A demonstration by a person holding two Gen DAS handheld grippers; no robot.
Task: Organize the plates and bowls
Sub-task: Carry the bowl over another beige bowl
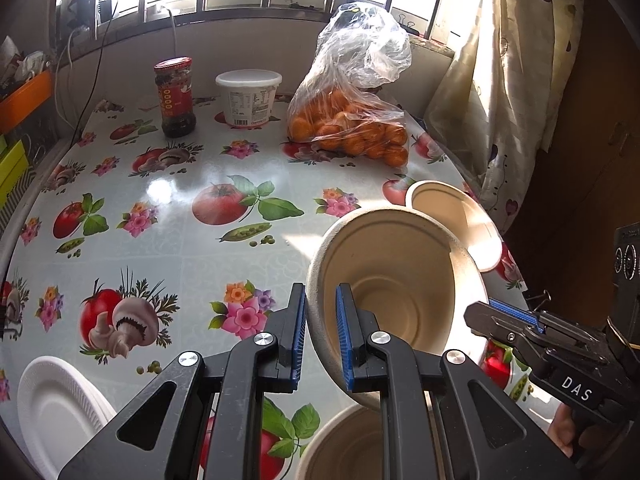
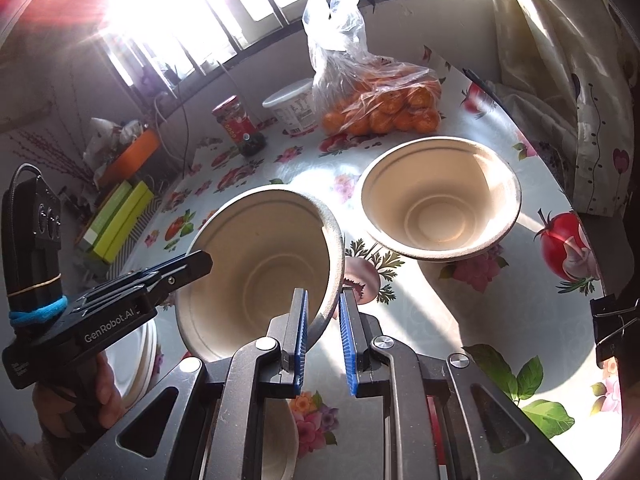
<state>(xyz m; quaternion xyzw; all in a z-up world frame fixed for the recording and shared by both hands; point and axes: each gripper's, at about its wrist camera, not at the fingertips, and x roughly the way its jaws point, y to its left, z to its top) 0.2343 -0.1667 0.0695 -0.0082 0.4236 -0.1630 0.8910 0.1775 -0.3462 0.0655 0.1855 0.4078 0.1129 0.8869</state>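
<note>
A beige paper bowl [image 1: 392,280] is held tilted above the table by both grippers. My left gripper [image 1: 322,300] is shut on its left rim. My right gripper [image 2: 324,304] is shut on its right rim; the bowl shows in the right wrist view [image 2: 260,264]. The right gripper also shows in the left wrist view [image 1: 508,320], the left one in the right wrist view [image 2: 188,264]. A second bowl [image 1: 460,220] [image 2: 440,200] stands upright on the table beyond. A third bowl [image 1: 344,444] [image 2: 280,440] sits below the grippers. White plates [image 1: 52,404] [image 2: 132,360] are stacked at the near left.
At the back of the flowered table [image 1: 200,240] stand a red-lidded jar [image 1: 176,96], a white tub [image 1: 250,98] and a plastic bag of oranges [image 1: 348,120]. A curtain [image 1: 500,100] hangs at the right. Green boxes [image 2: 116,220] lie off the table's left side.
</note>
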